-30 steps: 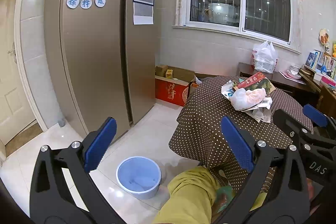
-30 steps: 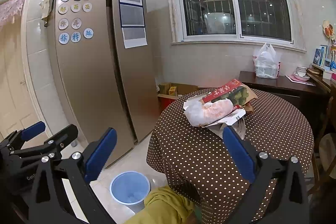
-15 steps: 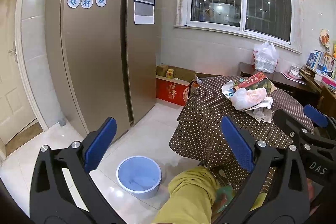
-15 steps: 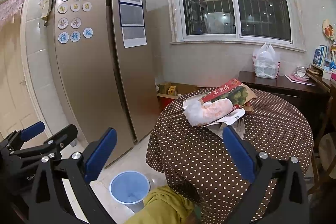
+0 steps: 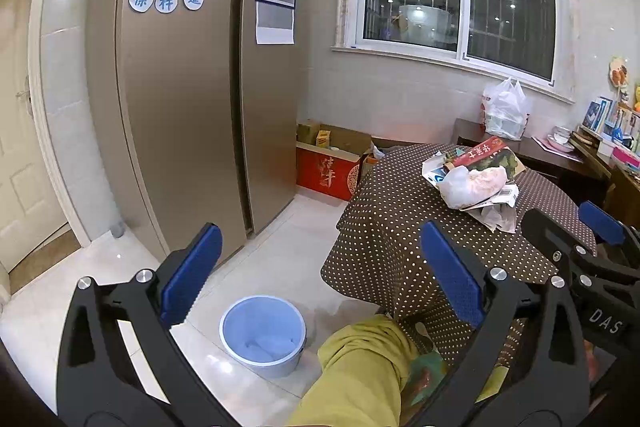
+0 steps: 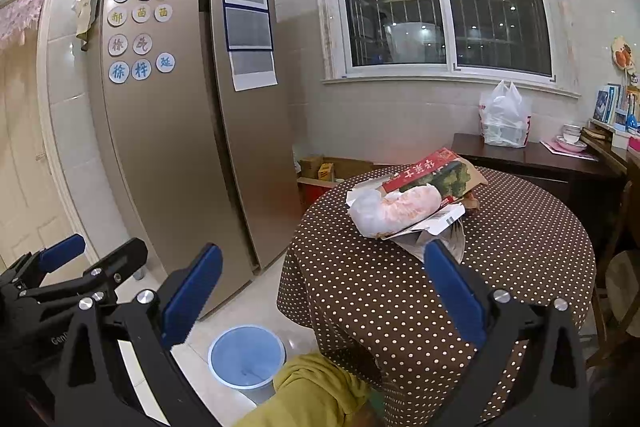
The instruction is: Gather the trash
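A tall steel refrigerator [image 6: 180, 131] fills the wall beyond the left fingers, its door dotted with round character magnets, in a tiled kitchen at night. Ahead of the right fingers stands a round worktop [image 6: 500, 267] under a brown polka-dot cloth, with a dark side table [image 6: 536, 159] and a knotted white plastic bag [image 6: 504, 115] behind it near the window.

Both tools are held back from the worktop and grip nothing: the left gripper [image 5: 320, 279] has its blue-padded fingers spread wide, and the right gripper [image 6: 320, 291] is spread just as wide. Judging by this, collection has not begun; every piece is still to be picked up and carried to the bin.

The trash pile [image 6: 412, 207] lies on the worktop, just beyond the tip of the right gripper's right finger. It is a loose heap: a flattened red-and-green printed carton on top, a crumpled translucent bag with something pinkish inside in front, and torn card and paper scraps, one with a barcode, underneath.

A small pale-blue bucket [image 5: 262, 335] sits on the floor below and between the fingers, beside the hanging cloth; it appears nearly empty. A knee in yellow-green trousers [image 5: 360, 367] shows at the bottom edge, between the fingers.
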{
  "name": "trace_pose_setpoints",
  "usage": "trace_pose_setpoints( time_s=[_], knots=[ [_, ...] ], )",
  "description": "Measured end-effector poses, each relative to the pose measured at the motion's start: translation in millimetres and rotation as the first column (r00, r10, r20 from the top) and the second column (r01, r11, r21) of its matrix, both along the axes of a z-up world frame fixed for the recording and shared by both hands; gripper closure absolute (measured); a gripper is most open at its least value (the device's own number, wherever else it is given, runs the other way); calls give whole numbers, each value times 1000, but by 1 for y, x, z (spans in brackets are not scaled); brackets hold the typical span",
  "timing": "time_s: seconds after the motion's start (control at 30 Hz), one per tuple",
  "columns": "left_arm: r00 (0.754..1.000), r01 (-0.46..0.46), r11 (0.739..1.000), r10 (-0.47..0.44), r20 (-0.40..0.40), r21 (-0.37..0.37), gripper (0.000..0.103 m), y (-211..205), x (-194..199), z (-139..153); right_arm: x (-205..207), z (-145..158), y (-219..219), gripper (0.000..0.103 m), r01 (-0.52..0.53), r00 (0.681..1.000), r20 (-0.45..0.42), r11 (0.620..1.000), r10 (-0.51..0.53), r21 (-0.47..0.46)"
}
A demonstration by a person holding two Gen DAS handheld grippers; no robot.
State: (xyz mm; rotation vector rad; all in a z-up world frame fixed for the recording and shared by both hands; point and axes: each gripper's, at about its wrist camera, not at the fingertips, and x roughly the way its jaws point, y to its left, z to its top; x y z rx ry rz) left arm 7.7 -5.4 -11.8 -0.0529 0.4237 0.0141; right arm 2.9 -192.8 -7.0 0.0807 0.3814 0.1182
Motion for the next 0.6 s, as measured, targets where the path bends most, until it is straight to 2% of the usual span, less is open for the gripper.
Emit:
trace_pose_setpoints(
  time_s=[0.6],
  knots=[
    [1000, 2, 1000, -2, 1, -2, 6, -1, -3, 0, -2, 0, -2, 4, 0, 1000, -2, 1000, 0, 14]
  ],
)
